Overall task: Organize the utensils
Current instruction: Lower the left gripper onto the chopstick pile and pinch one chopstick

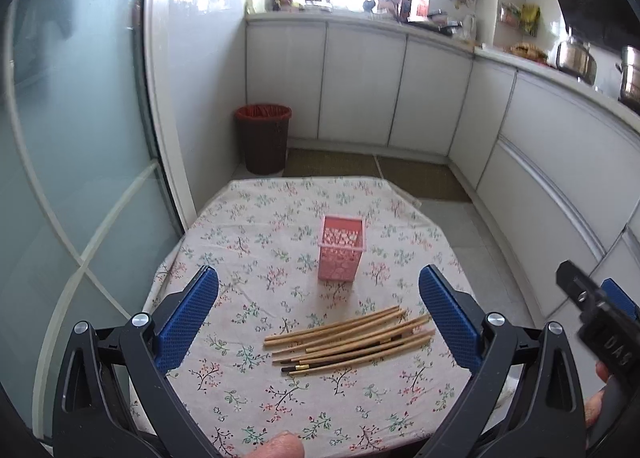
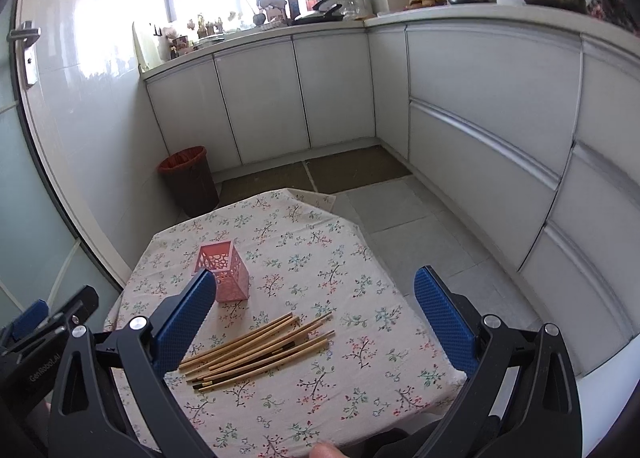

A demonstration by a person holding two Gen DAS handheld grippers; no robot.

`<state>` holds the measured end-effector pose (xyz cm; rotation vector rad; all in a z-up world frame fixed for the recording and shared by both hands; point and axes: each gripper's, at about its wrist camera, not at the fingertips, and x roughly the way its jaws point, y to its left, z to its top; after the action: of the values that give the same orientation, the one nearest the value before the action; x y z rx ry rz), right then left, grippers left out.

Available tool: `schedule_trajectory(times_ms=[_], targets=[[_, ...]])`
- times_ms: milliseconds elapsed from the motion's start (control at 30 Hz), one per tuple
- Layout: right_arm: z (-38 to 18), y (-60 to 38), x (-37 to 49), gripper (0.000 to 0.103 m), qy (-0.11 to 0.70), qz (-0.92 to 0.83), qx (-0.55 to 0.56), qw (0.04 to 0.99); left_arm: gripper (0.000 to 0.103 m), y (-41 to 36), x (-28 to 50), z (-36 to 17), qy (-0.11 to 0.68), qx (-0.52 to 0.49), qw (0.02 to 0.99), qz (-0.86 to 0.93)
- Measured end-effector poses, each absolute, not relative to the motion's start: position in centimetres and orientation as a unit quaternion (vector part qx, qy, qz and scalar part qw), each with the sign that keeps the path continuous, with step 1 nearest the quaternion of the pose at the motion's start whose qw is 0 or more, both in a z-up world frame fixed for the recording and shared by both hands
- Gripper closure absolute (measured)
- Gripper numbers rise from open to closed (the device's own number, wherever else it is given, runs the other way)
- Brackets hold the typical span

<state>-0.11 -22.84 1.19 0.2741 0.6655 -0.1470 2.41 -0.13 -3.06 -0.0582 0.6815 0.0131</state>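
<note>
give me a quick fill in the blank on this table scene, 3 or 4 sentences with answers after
1. The chopsticks lie in a loose pile on the flowered ____.
2. The pink holder stands upright and holds ____ chopsticks.
3. The left tool has its jaws wide ____, gripping nothing.
4. The bin on the floor beyond the table has a ____ liner.

Missing words: tablecloth; no; open; red

The tablecloth [image 1: 248, 390] was off-white with small red and green floral sprigs; the perforated holder [image 1: 341, 249] was pink; the chopsticks [image 1: 352, 340] were tan, some dark-tipped; the gripper pads [image 2: 186, 322] were blue; the bin [image 1: 264, 137] was brown, lined red.
</note>
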Motion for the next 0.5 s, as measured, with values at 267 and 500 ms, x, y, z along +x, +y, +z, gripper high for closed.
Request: schedule_trajectory(times_ms=[267,500], targets=[[-8.8,-30.2,5.4,0.006,0.46,0.002,0.365,0.809,0.007,-4.3,11.4,-11.9,0.52,0.059,0.849,-0.075],[-15.2,-31.8,8.6,0.006,0.505,-0.007,0.391,0.769,0.007,-7.9,17.8,-19.5,0.606,0.094,0.781,-0.114]])
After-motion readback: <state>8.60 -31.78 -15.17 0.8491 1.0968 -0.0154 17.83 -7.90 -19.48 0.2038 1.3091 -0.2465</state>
